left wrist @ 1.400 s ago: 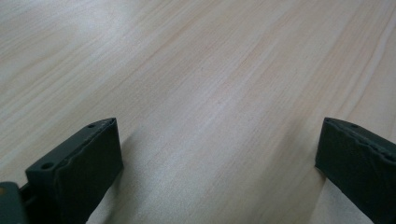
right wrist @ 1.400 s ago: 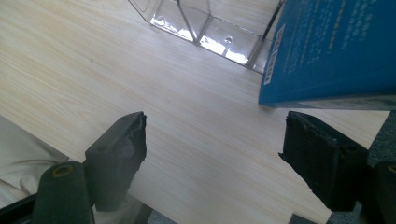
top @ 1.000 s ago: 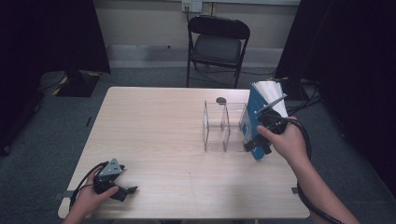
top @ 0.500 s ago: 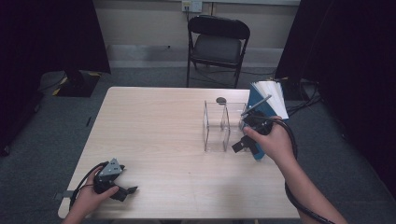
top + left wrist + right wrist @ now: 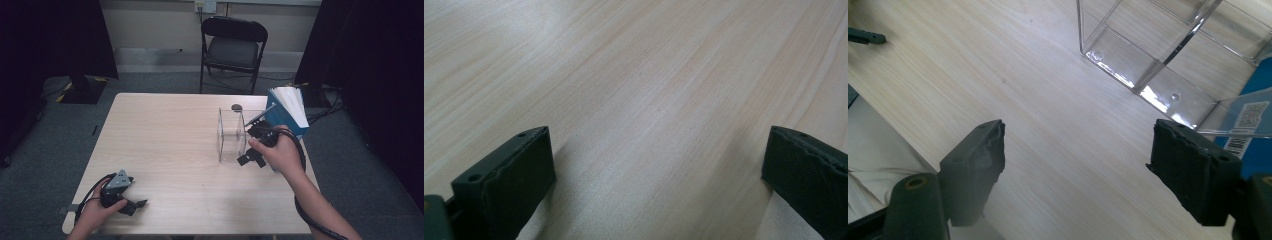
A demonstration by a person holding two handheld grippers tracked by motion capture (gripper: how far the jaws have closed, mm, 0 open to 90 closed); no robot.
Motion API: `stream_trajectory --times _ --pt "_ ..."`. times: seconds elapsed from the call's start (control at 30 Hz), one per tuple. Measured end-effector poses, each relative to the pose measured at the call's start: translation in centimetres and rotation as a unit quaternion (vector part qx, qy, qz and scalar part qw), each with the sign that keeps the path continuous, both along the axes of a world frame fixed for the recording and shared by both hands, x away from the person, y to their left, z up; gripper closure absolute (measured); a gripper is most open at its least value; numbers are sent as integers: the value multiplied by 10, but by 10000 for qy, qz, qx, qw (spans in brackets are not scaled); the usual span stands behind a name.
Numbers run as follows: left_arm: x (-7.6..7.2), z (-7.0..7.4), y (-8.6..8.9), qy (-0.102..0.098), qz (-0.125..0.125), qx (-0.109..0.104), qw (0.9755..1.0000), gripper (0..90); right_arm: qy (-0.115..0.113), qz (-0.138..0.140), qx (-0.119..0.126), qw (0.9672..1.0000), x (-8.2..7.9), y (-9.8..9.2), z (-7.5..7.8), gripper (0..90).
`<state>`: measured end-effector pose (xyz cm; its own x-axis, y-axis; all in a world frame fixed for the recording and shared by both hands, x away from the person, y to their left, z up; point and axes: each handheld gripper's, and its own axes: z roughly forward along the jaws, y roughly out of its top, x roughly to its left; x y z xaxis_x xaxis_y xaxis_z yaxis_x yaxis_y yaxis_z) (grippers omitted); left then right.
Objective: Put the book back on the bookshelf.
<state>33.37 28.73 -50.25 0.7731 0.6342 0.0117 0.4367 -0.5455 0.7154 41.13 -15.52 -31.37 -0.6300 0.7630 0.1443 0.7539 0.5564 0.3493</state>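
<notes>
Chair (image 5: 233, 47) beyond table (image 5: 165, 145); book (image 5: 287, 112) beside clear box (image 5: 232, 135).

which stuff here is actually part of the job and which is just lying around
In the job:
- clear holder, by the right hand
- blue book, leaning at the holder's far side
- right gripper, jaws open, nothing between them

Lying about:
- small dark disc on the table
- folding chair behind the table
- left gripper, open, resting at the near edge

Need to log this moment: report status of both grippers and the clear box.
Left gripper open, resting near table's front edge. Right gripper open, empty, beside clear box. Blue book leans at box's far side. Nothing between.
</notes>
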Motion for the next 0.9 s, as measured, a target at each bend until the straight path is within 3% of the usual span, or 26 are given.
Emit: stream_trajectory --times 0.23,0.5,0.9 --pt "0 0 0 -10 2 -4 10000 0 121 127 -112 9998 0 10 -10 208" --pt "0 0 0 -8 5 -6 10000 0 74 436 -259 9987 0 29 -21 207" --pt "0 0 0 -2 2 -13 10000 0 67 653 -177 9977 2 50 -36 208"
